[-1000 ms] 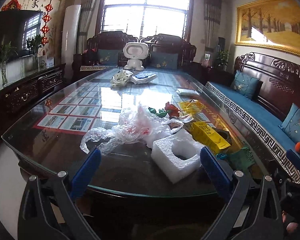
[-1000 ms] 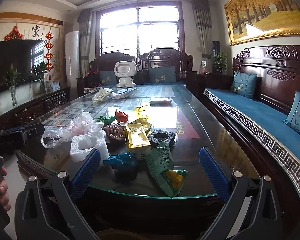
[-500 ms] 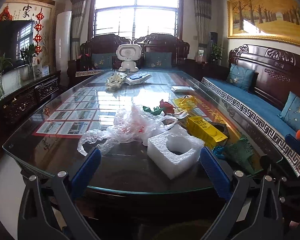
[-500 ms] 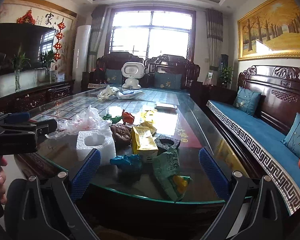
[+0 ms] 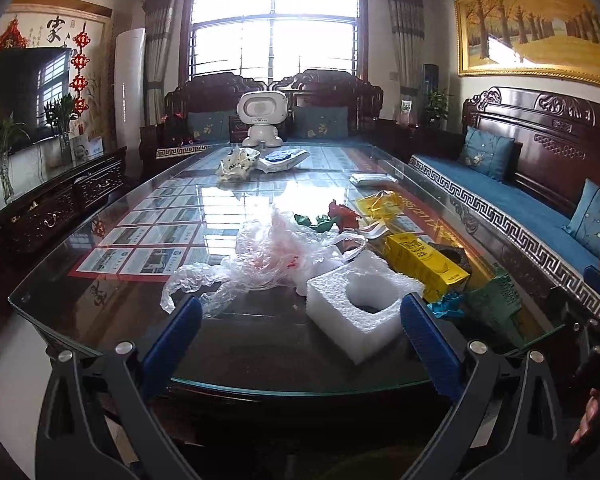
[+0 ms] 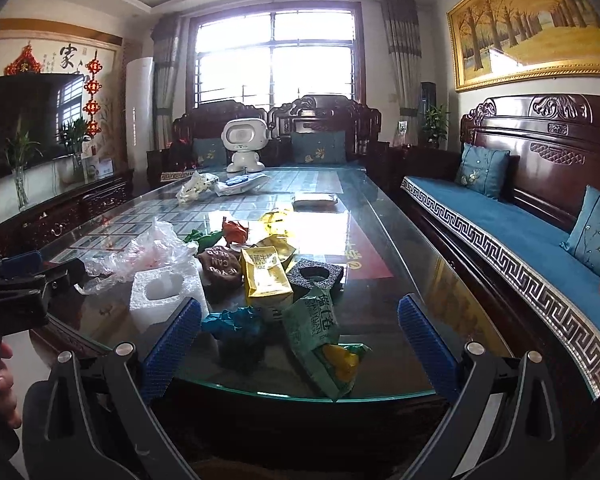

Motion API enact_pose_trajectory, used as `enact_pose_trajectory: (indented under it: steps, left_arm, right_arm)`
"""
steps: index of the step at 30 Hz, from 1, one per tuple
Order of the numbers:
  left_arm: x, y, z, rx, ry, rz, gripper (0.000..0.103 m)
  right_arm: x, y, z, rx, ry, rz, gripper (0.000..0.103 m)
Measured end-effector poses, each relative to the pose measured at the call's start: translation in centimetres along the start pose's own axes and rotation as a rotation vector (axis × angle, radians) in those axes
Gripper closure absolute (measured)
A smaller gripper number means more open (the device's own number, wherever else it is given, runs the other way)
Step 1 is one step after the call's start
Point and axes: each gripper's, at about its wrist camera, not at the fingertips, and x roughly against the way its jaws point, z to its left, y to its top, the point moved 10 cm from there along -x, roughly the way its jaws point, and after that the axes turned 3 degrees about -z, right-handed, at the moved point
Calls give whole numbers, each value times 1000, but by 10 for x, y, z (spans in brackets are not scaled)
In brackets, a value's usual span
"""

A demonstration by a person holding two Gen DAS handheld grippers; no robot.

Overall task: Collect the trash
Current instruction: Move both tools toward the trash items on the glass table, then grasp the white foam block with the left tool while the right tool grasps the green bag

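Trash lies on the near end of a glass-topped table (image 5: 112,304): a clear plastic bag (image 5: 260,256) (image 6: 148,252), a white foam block (image 5: 360,304) (image 6: 160,292), a yellow carton (image 5: 424,260) (image 6: 264,276), a green snack bag (image 6: 320,336) (image 5: 496,304), a crumpled blue wrapper (image 6: 236,324), a black foam block (image 6: 316,276) and a brown wrapper (image 6: 220,268). My left gripper (image 5: 300,340) is open and empty at the table's near edge, before the foam block. My right gripper (image 6: 300,344) is open and empty, just before the green bag.
A white toy robot (image 5: 262,118), crumpled paper (image 5: 236,164) and a white packet (image 5: 284,158) sit at the table's far end. A blue-cushioned wooden sofa (image 6: 520,232) runs along the right. A dark cabinet (image 5: 52,208) stands on the left.
Both grippers have shifted and tilted slightly at the table's near edge. Both stay open and empty. The trash has not moved.
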Motion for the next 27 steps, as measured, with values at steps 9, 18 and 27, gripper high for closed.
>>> enact_pose_trajectory:
  steps: [9,18,27]
  left_arm:
    - [-44,0,-9,-2,-28,54,4]
    - [-87,-15,-6,25,9,141,4]
    - [-125,-30,-1,58,10,271,4]
  right_arm:
    - [-6,-2,2,-8,17,10,8]
    - [-16,-6,-2,-23,23,27,8]
    - [-26,-6,2,-22,42,36,8]
